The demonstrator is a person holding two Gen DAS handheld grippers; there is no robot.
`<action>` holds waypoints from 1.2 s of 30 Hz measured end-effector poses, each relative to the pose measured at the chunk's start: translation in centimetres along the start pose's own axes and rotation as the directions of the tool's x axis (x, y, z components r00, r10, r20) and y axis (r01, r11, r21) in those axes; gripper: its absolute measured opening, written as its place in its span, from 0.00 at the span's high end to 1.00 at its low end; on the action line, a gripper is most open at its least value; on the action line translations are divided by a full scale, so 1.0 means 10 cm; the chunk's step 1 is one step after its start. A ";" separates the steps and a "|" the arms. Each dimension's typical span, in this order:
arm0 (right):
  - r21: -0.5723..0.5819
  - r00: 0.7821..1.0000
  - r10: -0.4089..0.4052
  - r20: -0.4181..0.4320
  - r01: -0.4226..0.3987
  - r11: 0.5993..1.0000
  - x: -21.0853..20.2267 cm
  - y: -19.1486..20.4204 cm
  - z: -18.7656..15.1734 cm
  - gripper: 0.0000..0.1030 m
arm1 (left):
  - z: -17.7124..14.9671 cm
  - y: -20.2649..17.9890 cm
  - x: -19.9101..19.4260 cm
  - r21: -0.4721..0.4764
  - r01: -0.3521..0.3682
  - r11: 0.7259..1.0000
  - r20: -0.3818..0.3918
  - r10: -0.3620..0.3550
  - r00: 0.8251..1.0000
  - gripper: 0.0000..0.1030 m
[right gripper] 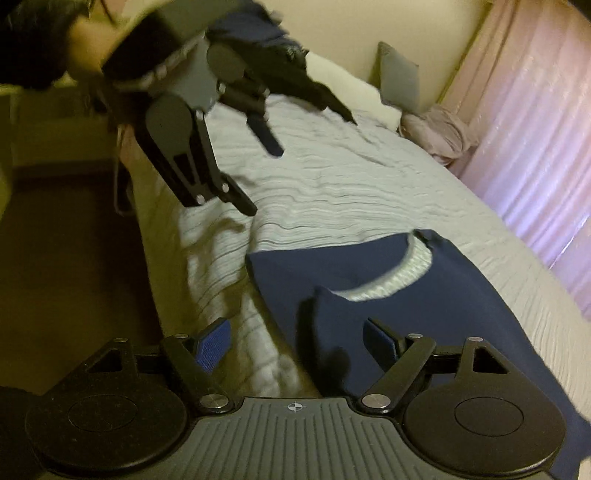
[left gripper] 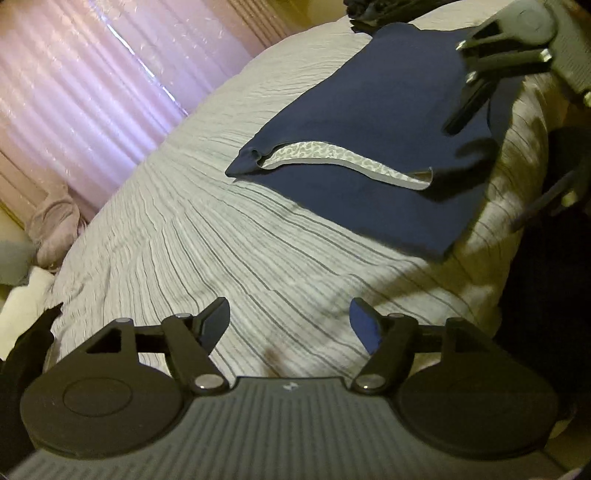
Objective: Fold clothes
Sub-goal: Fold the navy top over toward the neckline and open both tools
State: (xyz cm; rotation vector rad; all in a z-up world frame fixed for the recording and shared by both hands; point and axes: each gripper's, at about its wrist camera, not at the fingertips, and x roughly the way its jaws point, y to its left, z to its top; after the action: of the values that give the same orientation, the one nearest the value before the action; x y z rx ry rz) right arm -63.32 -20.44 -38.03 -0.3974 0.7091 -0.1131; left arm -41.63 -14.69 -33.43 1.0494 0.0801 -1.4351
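A bed (left gripper: 207,236) covered by a pale grey bedspread with thin dark stripes fills most of both views. Pink pleated curtains (left gripper: 74,85) hang along its far side, backlit to a violet glow. A bunched pinkish cloth (right gripper: 439,131) lies at the foot of the curtains, beside a white pillow (right gripper: 351,88). A grey cushion (right gripper: 399,79) leans against the cream wall (right gripper: 424,29) behind them. A dark floor (right gripper: 74,236) runs along the near edge of the bed.
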 end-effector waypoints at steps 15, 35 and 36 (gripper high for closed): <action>0.171 0.994 -0.108 -0.023 0.110 0.979 0.08 -0.49 -0.08 0.23 | 0.01 0.09 0.16 0.002 0.016 1.000 0.035 -0.016 0.999 0.31; -0.112 0.989 -0.148 0.012 0.149 0.982 0.35 -0.06 -0.05 0.23 | 0.12 -0.29 0.02 0.209 0.069 0.975 0.101 -0.091 0.991 0.29; -0.091 0.988 -0.152 0.019 0.153 0.984 0.31 -0.09 -0.05 0.23 | 0.14 -0.31 0.04 0.214 0.075 0.974 0.106 -0.099 0.989 0.29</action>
State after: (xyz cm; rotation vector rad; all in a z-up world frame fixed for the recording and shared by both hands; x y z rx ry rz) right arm -61.25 -22.12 -39.94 -0.5409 0.6733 -0.2225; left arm -44.81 -15.28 -34.50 1.1424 -0.1125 -1.6074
